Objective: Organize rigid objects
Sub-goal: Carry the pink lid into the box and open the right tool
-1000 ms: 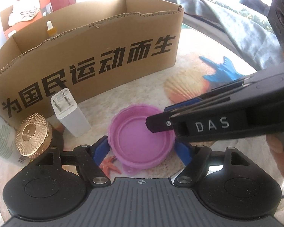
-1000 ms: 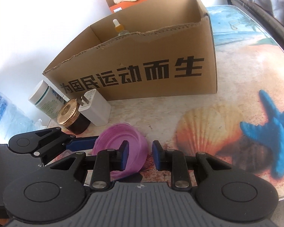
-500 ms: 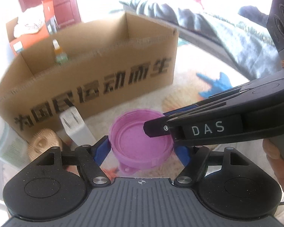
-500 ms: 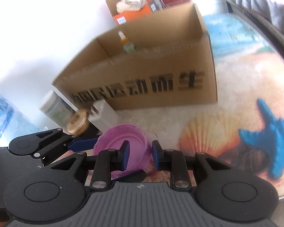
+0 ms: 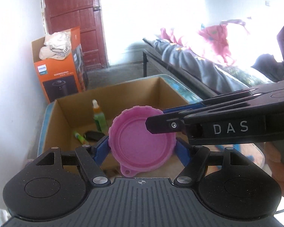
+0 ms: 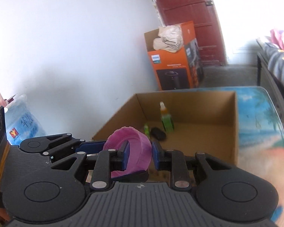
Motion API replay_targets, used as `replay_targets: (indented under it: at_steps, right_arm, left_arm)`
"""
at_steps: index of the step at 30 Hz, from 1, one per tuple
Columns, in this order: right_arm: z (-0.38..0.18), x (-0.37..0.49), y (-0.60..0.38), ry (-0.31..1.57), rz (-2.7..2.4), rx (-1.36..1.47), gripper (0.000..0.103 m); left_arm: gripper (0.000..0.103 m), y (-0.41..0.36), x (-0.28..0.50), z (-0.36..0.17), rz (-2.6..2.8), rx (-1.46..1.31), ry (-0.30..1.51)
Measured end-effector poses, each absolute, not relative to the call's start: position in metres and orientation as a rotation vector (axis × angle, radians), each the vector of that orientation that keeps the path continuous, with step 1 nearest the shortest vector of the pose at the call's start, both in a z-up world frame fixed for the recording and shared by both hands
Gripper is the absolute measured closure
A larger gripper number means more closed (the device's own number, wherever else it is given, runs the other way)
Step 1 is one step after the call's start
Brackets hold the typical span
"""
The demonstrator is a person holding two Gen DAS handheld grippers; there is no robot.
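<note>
Bright room, white wall, red door at the back, an orange product box (image 6: 172, 64) with cloth on top standing on the floor. Nearer is a table with a beach-print top (image 6: 259, 117) and on it an open cardboard box (image 5: 111, 102).

The pink bowl (image 5: 142, 140), a shallow ribbed one with a small tab, is in the air in front of the box's near wall, above table level. Both tools are on it. My left gripper (image 5: 142, 149) spans it across its full width, blue pads against opposite sides of the rim. My right gripper (image 6: 139, 156) pinches the bowl wall in a narrow bite, one pad inside and one outside.

Inside the box: a green dropper bottle (image 6: 166, 119) standing upright, a small green tube (image 5: 80, 137) lying flat, and a dark object (image 6: 158, 133) beside them that I can't identify.

Step in hand, as I read it: carry the bowl over the near wall and set it down inside.

Notes for doing it well:
- Keep both hands moving together; any drift between them twists the bowl.
- Clear the cardboard edge before going forward.
- Aim for the bare floor on the right side, away from the upright bottle, which looks easy to topple.
- Lower close to the bottom before loosening either grip.
</note>
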State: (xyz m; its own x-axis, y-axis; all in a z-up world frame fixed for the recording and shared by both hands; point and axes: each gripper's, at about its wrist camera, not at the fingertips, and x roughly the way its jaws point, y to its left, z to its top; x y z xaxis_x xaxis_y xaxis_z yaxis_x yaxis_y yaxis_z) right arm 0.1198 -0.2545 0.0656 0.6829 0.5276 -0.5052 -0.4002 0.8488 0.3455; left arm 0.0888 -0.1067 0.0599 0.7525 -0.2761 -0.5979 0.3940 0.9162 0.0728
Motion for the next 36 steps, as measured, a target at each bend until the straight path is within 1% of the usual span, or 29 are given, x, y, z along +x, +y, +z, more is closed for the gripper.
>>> replay_targets:
  at_steps: [4, 8, 13, 18, 23, 29, 33, 36]
  right_arm:
    - [0.073, 0.15, -0.25, 0.658, 0.538, 0.191, 0.075]
    - [0.068, 0.178, -0.249, 0.709, 0.538, 0.178, 0.075]
    - [0.045, 0.223, -0.248, 0.825, 0.531, 0.176, 0.075]
    - [0.012, 0.272, -0.244, 0.986, 0.521, 0.172, 0.075]
    - [-0.012, 0.309, -0.231, 1.091, 0.513, 0.155, 0.075]
    - [-0.034, 0.338, -0.223, 1.192, 0.519, 0.159, 0.075]
    - [-0.048, 0.348, -0.22, 1.236, 0.512, 0.155, 0.075]
    - [-0.052, 0.35, -0.219, 1.233, 0.511, 0.159, 0.074]
  left_arm:
    - [0.03, -0.108, 0.11, 0.065, -0.35, 0.21, 0.633]
    - [0.03, -0.111, 0.138, 0.061, -0.34, 0.22, 0.682]
    - [0.03, -0.112, 0.185, 0.045, -0.343, 0.167, 0.825]
    - [0.03, -0.11, 0.233, 0.017, -0.333, 0.077, 1.012]
    - [0.03, -0.109, 0.268, -0.007, -0.294, 0.039, 1.134]
    - [0.03, -0.104, 0.29, -0.022, -0.254, -0.008, 1.252]
    - [0.027, -0.104, 0.29, -0.021, -0.25, -0.019, 1.267]
    - [0.026, -0.103, 0.288, -0.019, -0.244, -0.022, 1.264]
